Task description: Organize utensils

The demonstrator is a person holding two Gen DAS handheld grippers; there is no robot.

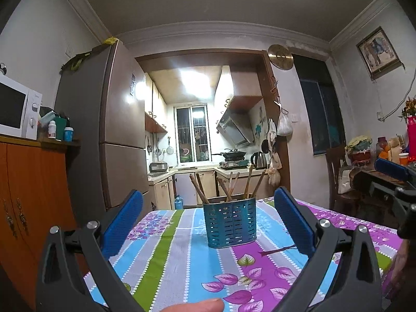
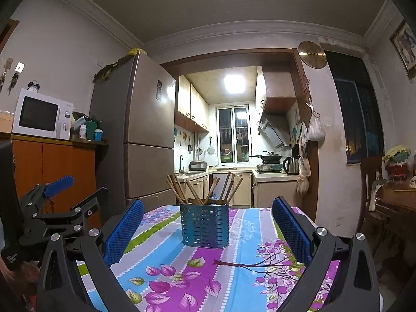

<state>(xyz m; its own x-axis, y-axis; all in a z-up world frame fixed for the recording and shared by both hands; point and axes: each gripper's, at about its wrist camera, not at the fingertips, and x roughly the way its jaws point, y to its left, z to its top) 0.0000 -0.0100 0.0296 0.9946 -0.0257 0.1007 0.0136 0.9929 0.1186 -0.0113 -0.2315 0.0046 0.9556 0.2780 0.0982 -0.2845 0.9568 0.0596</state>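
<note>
Left wrist view: chopsticks (image 1: 228, 187) stand bunched in the blue holder (image 1: 230, 225), mid-table on the flowered tablecloth (image 1: 182, 260), dead ahead of the left gripper (image 1: 208, 221).
Left claw: jaws spread wide, nothing between the blue pads (image 1: 122, 223); they frame the holder from well back, not touching it.
Thumb: a fingertip (image 1: 195, 305) peeks in at the bottom edge.
Other tool: the right gripper (image 1: 395, 179) shows at the far right edge, off the table.
Right wrist view: same holder (image 2: 204, 225) centred ahead of the right gripper (image 2: 208, 223), sticks (image 2: 205, 188) fanning out of its top.
Right claw: wide open too, empty, short of the holder.
Left tool from here: the left gripper (image 2: 65, 195) hangs at the left, apart from the table.
Long axis: sticks run near upright, upper ends tilting left and right, lower ends hidden in the holder.
Handling, my call: thin stiff wood, light, smooth enough to slip or roll; pinch one across its shaft just above the rim.
Holder: perforated sheet, probably light, could tip if a stick drags on the rim.
</note>
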